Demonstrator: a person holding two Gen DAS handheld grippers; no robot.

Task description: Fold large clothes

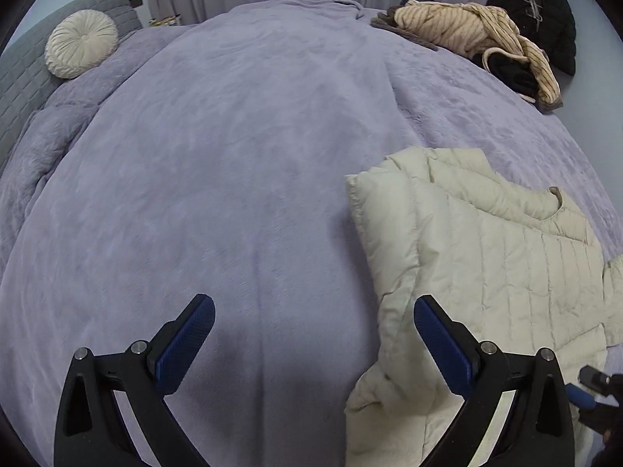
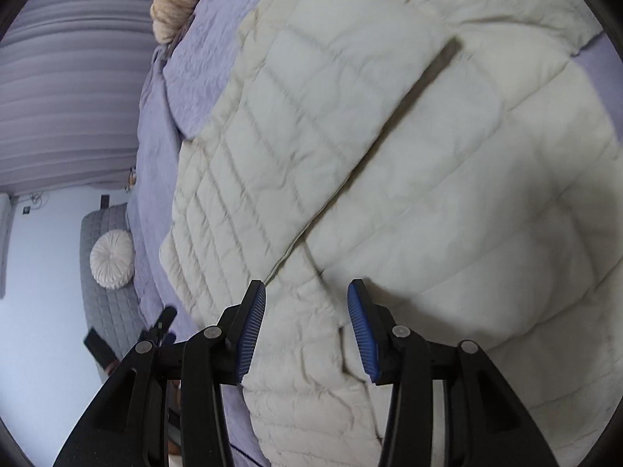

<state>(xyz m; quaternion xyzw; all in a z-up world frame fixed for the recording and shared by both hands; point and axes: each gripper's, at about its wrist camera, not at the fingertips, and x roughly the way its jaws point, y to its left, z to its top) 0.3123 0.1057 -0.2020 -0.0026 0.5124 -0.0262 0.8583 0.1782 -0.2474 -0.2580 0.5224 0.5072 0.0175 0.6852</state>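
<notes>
A wide bed (image 1: 218,163) fills the left wrist view, covered by a lavender plush blanket (image 1: 272,89) that lies mostly smooth, with a soft ridge running down from the far edge. At the head end, a round pleated cream cushion (image 1: 81,43) rests against the grey quilted headboard (image 1: 23,78). On the far right corner sits a heap of clothes, a beige striped garment (image 1: 467,29) on top of darker pieces. Nearer, on the right side, a cream quilted puffer jacket (image 1: 486,257) lies flat on the blanket, one side folded over its body, collar toward the bed's right edge.
</notes>
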